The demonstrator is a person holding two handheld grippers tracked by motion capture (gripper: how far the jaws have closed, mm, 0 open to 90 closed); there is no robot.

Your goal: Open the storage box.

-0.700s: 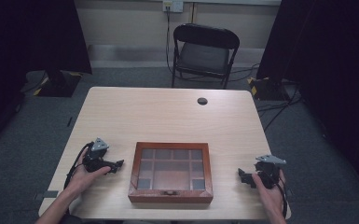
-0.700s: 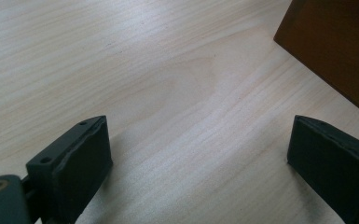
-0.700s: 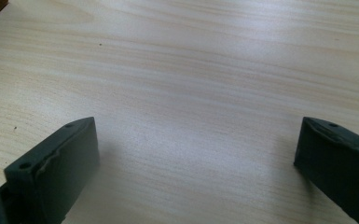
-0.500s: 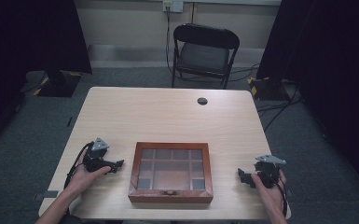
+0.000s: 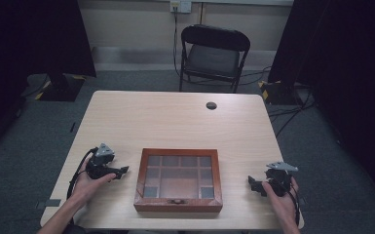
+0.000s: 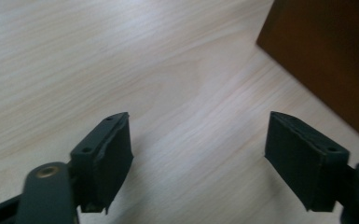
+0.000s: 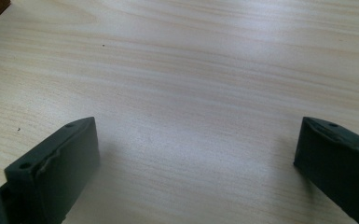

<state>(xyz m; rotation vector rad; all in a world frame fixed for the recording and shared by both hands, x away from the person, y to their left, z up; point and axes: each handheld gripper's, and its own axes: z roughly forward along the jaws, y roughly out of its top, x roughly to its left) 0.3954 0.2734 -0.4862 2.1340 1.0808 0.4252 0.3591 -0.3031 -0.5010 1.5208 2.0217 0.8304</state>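
Wooden box [image 5: 178, 179] lies closed between the left tool [image 5: 120, 171] and right tool [image 5: 253, 184], both spread apart and empty, probably ready to open it.

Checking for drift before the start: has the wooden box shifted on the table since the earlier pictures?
No. The wooden box sits in the same spot relative to the table's near edge and its dark grommet.

Table [image 5: 175, 122]: pale matt wood grain. Box [image 5: 178, 204]: dark glossy wood, glass lid.
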